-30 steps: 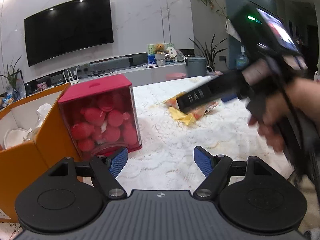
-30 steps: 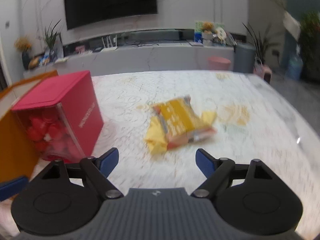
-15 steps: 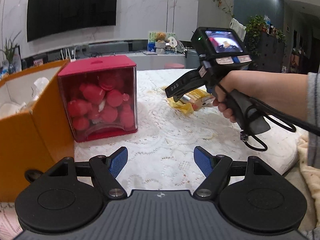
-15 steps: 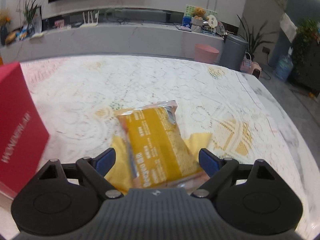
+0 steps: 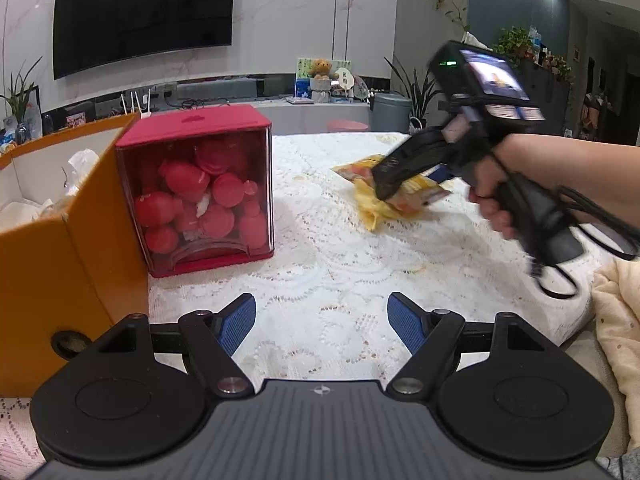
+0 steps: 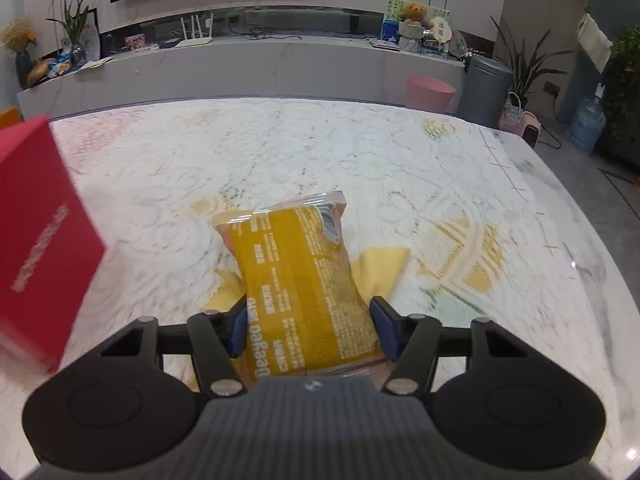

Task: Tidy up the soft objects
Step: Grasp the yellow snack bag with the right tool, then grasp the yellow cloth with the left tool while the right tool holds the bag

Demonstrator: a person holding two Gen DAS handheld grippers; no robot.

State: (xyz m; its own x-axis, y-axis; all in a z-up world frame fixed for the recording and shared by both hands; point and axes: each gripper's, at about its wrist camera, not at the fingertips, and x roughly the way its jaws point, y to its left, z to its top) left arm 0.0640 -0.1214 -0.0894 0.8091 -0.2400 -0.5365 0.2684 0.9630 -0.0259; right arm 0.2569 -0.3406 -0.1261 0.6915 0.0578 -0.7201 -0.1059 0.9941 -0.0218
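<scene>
Grippers work a lace-covered table (image 5: pixel 340 264) in a living room, and my two cameras split the story. From the right wrist I see my right gripper (image 6: pixel 308 320) with its blue pads (image 6: pixel 240 326) astride a yellow snack packet (image 6: pixel 304 280); its jaws have just been closing, and the pads now sit against the packet's two long edges, gripping it. The packet lies near the middle of the table on a yellow cloth (image 6: pixel 380 270). This view alone shows the print on the packet and the plain side of the red box (image 6: pixel 40 240) towards the left edge.

From the left wrist I see what that camera misses: the person's hand (image 5: pixel 492 200) around the right gripper's handle, a bare forearm, and a cream blanket (image 5: pixel 618 312) hanging past the near right corner. My left gripper (image 5: pixel 322 324) hovers above the near edge with its jaws wide apart and nothing between them.

Only this view looks into the containers. The red box has a clear front panel and is full of round red pieces (image 5: pixel 196 204). Just beside it, at the left edge, stands an open orange box (image 5: pixel 60 272) holding white crumpled material that I cannot make out further.
</scene>
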